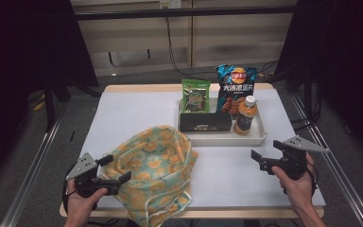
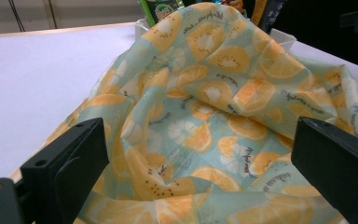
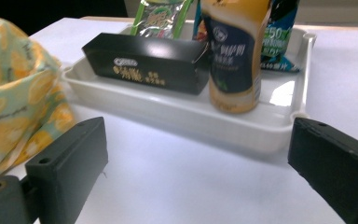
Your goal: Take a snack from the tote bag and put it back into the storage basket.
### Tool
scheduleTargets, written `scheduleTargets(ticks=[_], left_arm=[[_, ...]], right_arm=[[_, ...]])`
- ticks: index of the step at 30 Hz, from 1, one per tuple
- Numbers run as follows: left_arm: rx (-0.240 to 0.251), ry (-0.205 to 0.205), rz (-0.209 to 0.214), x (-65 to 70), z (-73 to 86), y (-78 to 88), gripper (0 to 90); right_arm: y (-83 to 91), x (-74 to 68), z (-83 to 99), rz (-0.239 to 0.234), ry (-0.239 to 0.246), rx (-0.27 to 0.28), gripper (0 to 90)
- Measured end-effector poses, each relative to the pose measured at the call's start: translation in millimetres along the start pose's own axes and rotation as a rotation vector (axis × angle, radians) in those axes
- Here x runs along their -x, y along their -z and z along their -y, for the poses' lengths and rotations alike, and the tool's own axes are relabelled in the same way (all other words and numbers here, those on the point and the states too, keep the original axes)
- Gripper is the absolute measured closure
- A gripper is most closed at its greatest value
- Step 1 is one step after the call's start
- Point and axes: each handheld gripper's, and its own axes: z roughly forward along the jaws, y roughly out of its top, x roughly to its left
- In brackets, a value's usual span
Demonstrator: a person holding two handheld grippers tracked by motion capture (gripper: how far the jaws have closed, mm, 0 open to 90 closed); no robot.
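Observation:
A soft cloth bag point(image 1: 156, 161) point(image 2: 223, 79) printed with orange slices lies crumpled on the near left of the white table point(image 1: 132, 113). My left gripper point(image 1: 116, 169) point(image 2: 200, 135) is open at the bag's near left edge, its jaws spread wide with folds of cloth between them. My right gripper point(image 1: 266, 150) point(image 3: 198, 140) is open above bare table, just in front of a white tray point(image 1: 227, 140) point(image 3: 168, 109). The tray holds a black box point(image 1: 205, 122) point(image 3: 144, 63), an upright orange drink bottle point(image 1: 246, 116) point(image 3: 235, 51), a green snack bag point(image 1: 195, 96) point(image 3: 161, 18) and a blue chips bag point(image 1: 236, 87) point(image 3: 279, 42).
The bag's edge point(image 3: 14, 93) lies to the left of the right gripper, short of the tray. Bare table runs between the bag and the right hand. Metal rails flank the table, and cables hang at the back wall.

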Motion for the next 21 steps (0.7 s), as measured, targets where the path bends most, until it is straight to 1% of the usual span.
scheduleTargets(ticks=[1,2,3,4,6,7,8,10,11,14,15,16,19,20,21], left_arm=[[0.001,-0.002,-0.006,0.5,0.0,0.9,3.3],[0.006,-0.006,-0.003,0.5,-0.1,1.4,3.3],[0.009,-0.004,0.004,0.7,-0.2,1.8,3.3],[0.01,-0.002,0.001,1.0,-0.4,2.4,3.3],[0.015,-0.005,-0.008,1.4,-1.1,4.1,3.3],[0.016,-0.006,-0.006,1.5,-1.5,5.1,3.3],[0.025,-0.008,0.009,1.0,-1.5,5.5,3.3],[0.024,-0.012,0.006,1.0,-1.6,6.5,3.0],[0.023,-0.006,0.006,1.2,-1.3,6.5,3.0],[0.009,-0.006,-0.014,1.7,-1.0,6.8,3.0],[0.012,-0.006,-0.015,1.7,-1.3,7.0,3.1],[0.021,-0.009,-0.007,0.9,-1.7,7.0,3.1],[0.021,-0.006,-0.02,0.1,-2.2,7.5,3.1],[0.021,-0.003,-0.015,-0.7,-2.0,7.5,3.1],[0.019,-0.002,-0.02,-0.9,-1.9,7.6,3.1]], right_arm=[[1.7,-1.7,2.4,0.0,0.003,-0.006,3.9],[3.3,-3.2,4.6,-0.004,0.001,-0.005,3.4],[4.8,-4.4,6.6,-0.019,-0.001,-0.008,3.1],[5.9,-5.7,8.2,-0.03,-0.004,-0.015,3.1],[10.0,-7.5,11.2,-0.027,-0.003,-0.014,3.1],[13.0,-7.9,12.5,-0.032,-0.013,-0.011,3.1],[15.9,-8.5,14.2,-0.028,-0.017,-0.007,3.1],[21.0,-9.6,19.6,-0.012,-0.012,-0.009,3.1],[23.4,-9.6,21.6,-0.006,-0.011,-0.011,3.1],[29.9,-7.8,26.2,0.007,-0.034,-0.014,3.1],[30.4,-7.5,28.7,0.017,-0.032,-0.018,3.1],[29.5,-7.7,30.9,0.032,-0.019,-0.031,3.1],[26.1,-8.8,30.6,0.037,-0.022,-0.038,3.6],[25.6,-9.1,29.9,0.042,-0.014,-0.038,3.6],[25.2,-9.5,29.4,0.044,-0.006,-0.038,3.6]])
